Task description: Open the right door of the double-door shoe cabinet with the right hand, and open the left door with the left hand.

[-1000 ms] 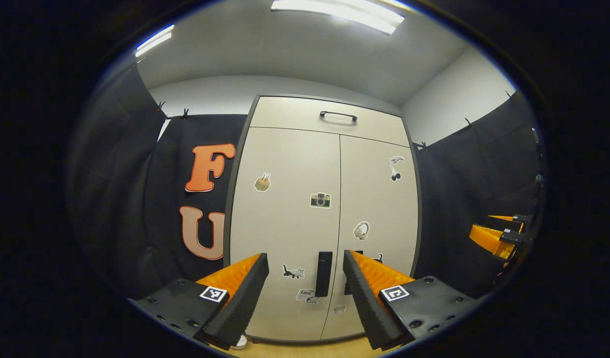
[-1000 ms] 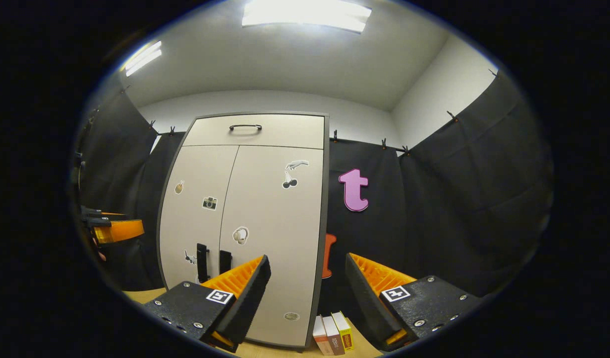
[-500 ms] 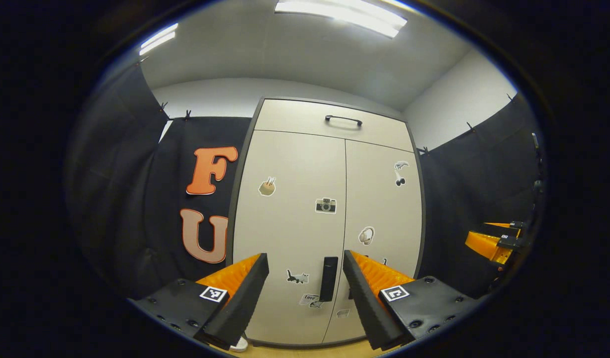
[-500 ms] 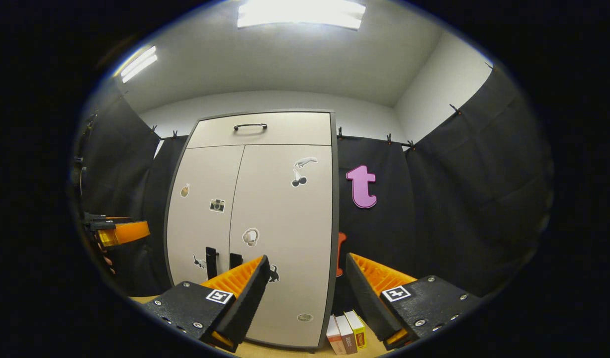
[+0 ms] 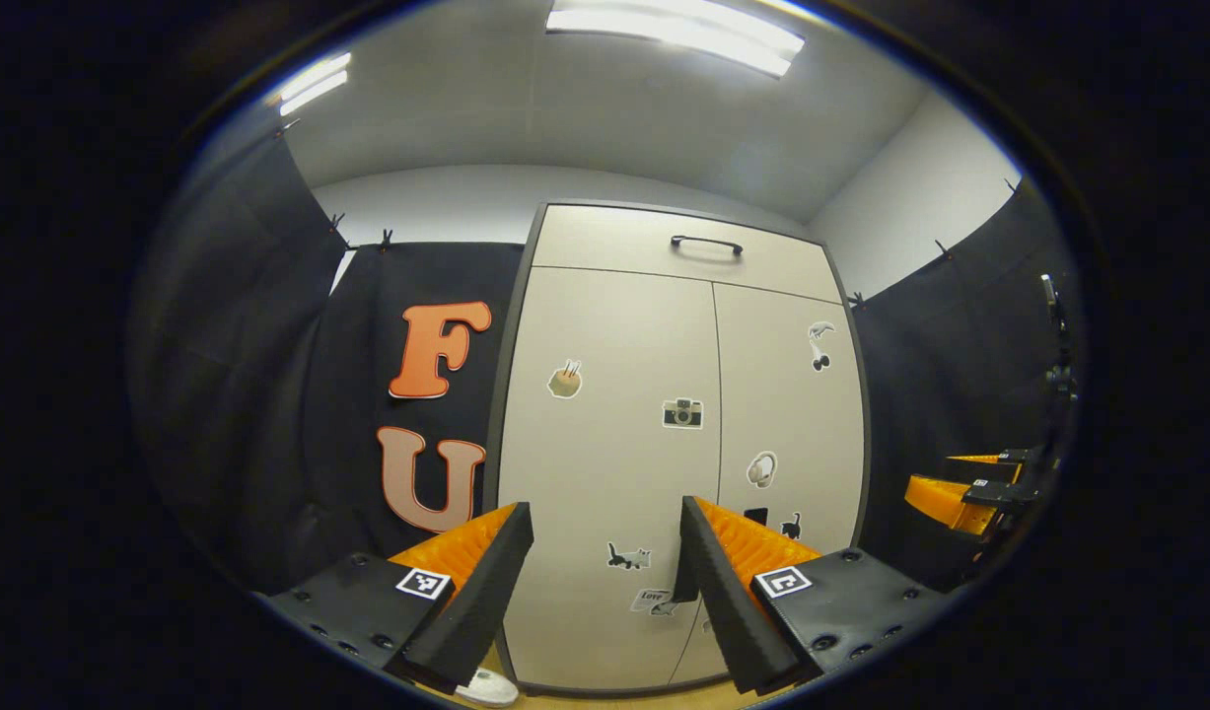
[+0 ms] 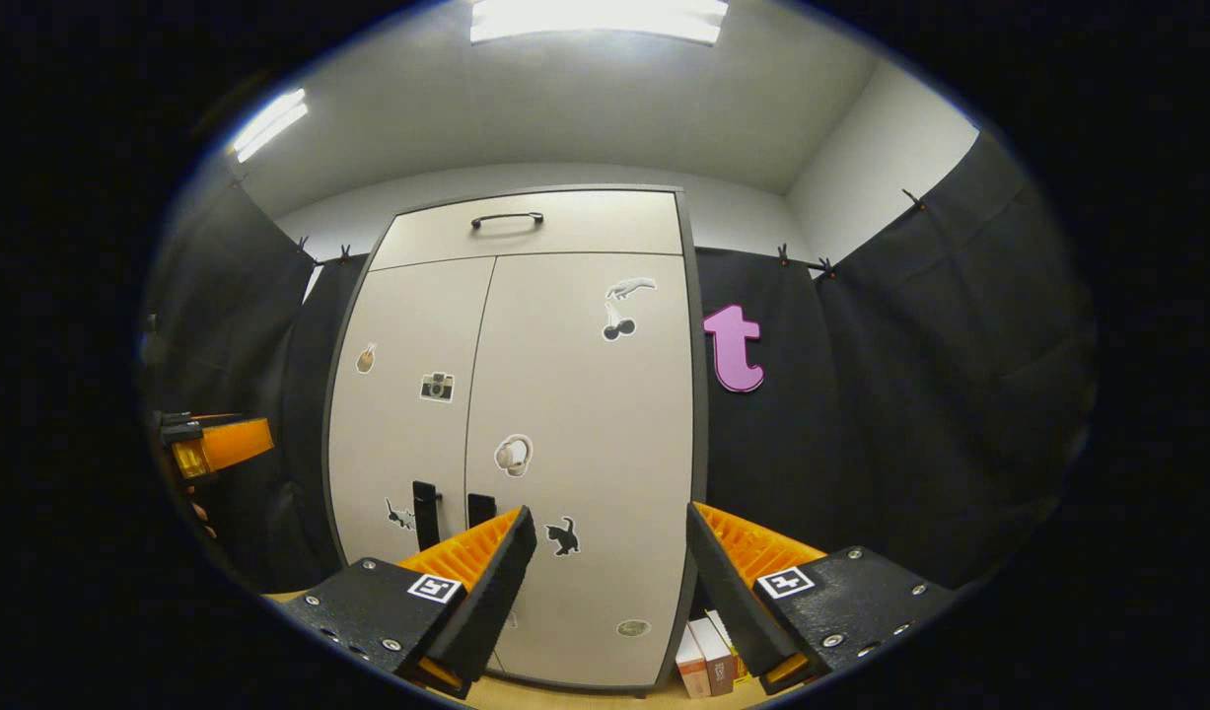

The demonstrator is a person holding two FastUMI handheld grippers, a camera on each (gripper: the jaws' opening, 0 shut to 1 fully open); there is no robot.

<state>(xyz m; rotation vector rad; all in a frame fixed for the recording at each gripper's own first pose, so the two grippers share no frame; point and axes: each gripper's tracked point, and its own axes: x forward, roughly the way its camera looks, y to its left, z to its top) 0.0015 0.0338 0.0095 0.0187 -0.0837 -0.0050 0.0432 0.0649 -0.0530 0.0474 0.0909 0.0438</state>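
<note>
- Left gripper (image 5: 605, 552) up front, fingers spread wide with nothing between them, aimed at the lower part of the shoe cabinet (image 5: 614, 444) and well short of it.
- Its view looks slightly up at the cabinet; the left door (image 5: 605, 463) sits between the fingers, shut flush.
- Right gripper (image 6: 609, 557), fingers likewise wide apart and empty, pointing at the lower right door (image 6: 585, 444), also closed.
- In the right gripper view the two dark vertical handles stand side by side at the seam: left door handle (image 6: 426, 501) and right door handle (image 6: 480, 509), both just left of the gripper's left finger (image 6: 486, 582). No contact with either.
- In the left gripper view, the right gripper shows far off at the right edge; the right gripper view shows the left gripper at its left edge, with a bit of a hand (image 6: 202, 513) below it.
- Cabinet itself: pale doors in a dark frame, a top drawer (image 6: 535, 232) with a curved dark handle, stickers dotted over both doors, a camera sticker (image 5: 681, 413) and a cat sticker (image 6: 563, 535) among them.
- Floor is light wood (image 6: 575, 695). Some books (image 6: 708, 666) stand upright just right of the cabinet's foot.
- Black cloth (image 6: 910, 394) hangs on both sides, clipped along the top, white wall and ceiling lights (image 6: 600, 18) above.
</note>
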